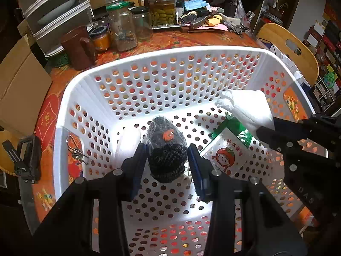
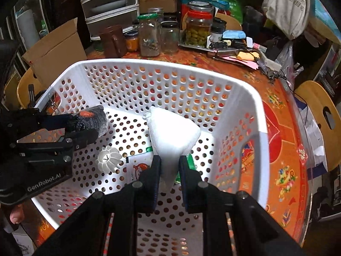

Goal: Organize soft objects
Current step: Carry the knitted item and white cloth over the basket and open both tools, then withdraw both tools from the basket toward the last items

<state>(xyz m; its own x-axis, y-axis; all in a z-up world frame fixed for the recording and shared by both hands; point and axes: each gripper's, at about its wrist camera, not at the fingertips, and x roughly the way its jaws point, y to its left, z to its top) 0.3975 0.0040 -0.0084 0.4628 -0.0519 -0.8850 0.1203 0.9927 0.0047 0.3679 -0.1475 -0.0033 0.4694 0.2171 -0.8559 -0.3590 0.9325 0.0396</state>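
Note:
A white perforated basket [image 1: 162, 53] stands on the table and fills both views [image 2: 245, 89]. My left gripper [image 1: 167, 155] is shut on a black knitted bundle in clear wrap [image 1: 166, 147] with an orange mark, held inside the basket; it also shows in the right wrist view [image 2: 93, 119]. My right gripper [image 2: 169, 162] is shut on a white soft pouch [image 2: 172, 132], held inside the basket at the right; the pouch shows in the left wrist view [image 1: 247, 108]. A printed plastic bag with a green top [image 1: 228, 149] lies on the basket floor.
A white ribbed plastic piece [image 2: 108, 159] lies on the basket floor. A metal clip [image 1: 76, 151] hangs on the left wall. Glass jars [image 1: 123, 27], a brown mug [image 1: 77, 47], drawers [image 1: 55, 10] and clutter crowd the table behind. Wooden chairs [image 2: 319, 115] stand around.

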